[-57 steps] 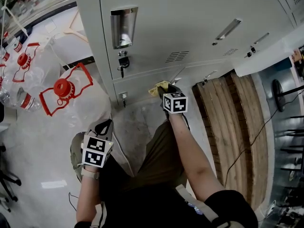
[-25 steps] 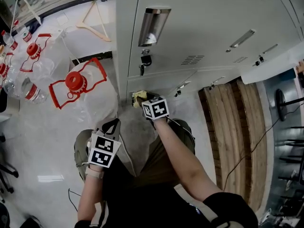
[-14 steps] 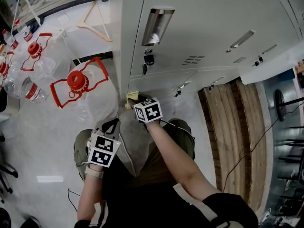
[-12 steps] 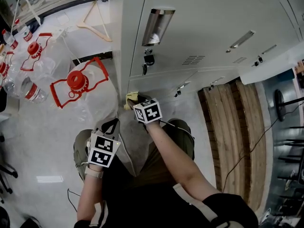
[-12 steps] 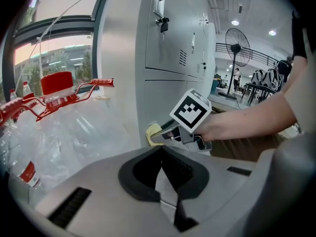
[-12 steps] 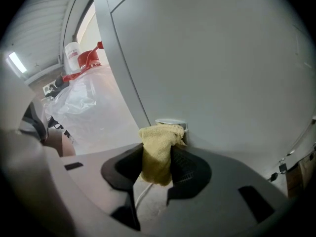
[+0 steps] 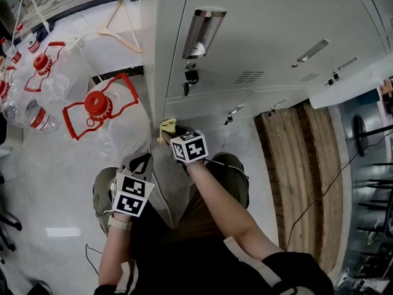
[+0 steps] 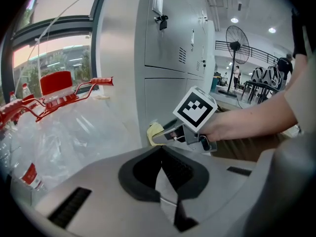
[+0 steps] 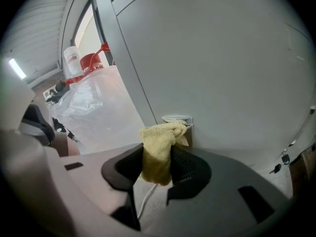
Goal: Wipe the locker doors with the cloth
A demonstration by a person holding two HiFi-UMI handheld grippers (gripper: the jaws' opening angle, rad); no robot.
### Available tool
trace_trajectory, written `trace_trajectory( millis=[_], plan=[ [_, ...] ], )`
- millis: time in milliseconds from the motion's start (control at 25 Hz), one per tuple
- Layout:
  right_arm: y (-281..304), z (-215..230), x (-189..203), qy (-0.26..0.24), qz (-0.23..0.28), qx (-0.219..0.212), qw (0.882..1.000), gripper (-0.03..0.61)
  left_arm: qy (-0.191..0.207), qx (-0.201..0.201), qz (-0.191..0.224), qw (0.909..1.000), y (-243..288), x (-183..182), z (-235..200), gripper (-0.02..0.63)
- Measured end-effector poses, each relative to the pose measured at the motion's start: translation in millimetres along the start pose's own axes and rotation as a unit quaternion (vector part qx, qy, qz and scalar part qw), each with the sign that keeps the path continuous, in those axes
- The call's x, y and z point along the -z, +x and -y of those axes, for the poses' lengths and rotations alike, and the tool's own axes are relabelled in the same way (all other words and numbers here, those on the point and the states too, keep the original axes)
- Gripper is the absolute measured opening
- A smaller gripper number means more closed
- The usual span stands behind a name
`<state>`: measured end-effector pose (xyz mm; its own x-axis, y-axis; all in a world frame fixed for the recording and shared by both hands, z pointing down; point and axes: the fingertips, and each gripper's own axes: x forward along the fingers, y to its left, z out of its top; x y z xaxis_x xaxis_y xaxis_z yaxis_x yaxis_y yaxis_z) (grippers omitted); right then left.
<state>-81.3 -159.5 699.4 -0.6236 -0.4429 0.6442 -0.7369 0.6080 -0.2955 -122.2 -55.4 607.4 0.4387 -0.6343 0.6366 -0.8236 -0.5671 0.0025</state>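
Observation:
A yellow cloth is pinched in my right gripper, its bunched top pressed against the lower grey locker door beside a small metal handle. In the head view the cloth sits at the bottom left corner of the locker bank, just ahead of the right gripper. My left gripper hangs back near the person's knee, jaws shut with nothing between them. The left gripper view shows the right gripper and cloth at the locker's foot.
Large clear water bottles with red caps and handles lie left of the lockers. A wooden hanger rests on the floor behind them. A key hangs in a lock. Wooden planks and a cable run along the right.
The right gripper with the cloth has slid left along the lower locker door, from the middle to the bank's left corner. The left gripper has stayed put.

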Motion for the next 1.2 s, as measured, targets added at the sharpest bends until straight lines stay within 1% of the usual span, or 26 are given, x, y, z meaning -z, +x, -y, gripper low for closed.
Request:
trace_trajectory(
  millis=[240,320,480,560,640,840,1080,1200],
  plan=[
    [-0.5,2.9,10.5,0.006,-0.007,0.000,1.000,0.143,0.003,-0.002,-0.006,1.0000,2.2,3.0,0.0,0.008],
    [0.1,1.6,15.7,0.005,-0.016,-0.006,1.000,0.143,0.004,-0.002,-0.008,1.0000,3.6,3.8,0.6,0.008],
    [13.3,-21.1,50.5,-0.006,-0.062,-0.045,0.997,0.140,0.004,-0.002,-0.010,0.9999,4.9,3.2,1.4,0.008],
    [20.7,-27.7,66.0,-0.002,-0.064,-0.050,0.997,0.140,0.003,-0.002,-0.010,0.9999,5.1,2.9,2.2,0.008],
    [27.2,-28.8,72.8,-0.001,-0.060,-0.049,0.997,0.140,0.004,-0.003,-0.011,0.9999,4.9,3.2,2.6,0.008],
    [38.4,-14.7,62.6,-0.005,-0.045,-0.033,0.998,0.141,0.004,-0.005,-0.015,0.9999,3.5,4.6,2.2,0.008],
    [50.8,8.8,37.7,0.013,-0.020,-0.019,1.000,0.141,0.002,-0.005,-0.017,0.9998,3.4,6.0,1.5,0.008],
    [53.0,14.7,30.2,0.017,-0.023,-0.023,0.999,0.141,0.004,-0.007,-0.023,0.9997,5.0,7.7,0.6,0.008]
  ],
)
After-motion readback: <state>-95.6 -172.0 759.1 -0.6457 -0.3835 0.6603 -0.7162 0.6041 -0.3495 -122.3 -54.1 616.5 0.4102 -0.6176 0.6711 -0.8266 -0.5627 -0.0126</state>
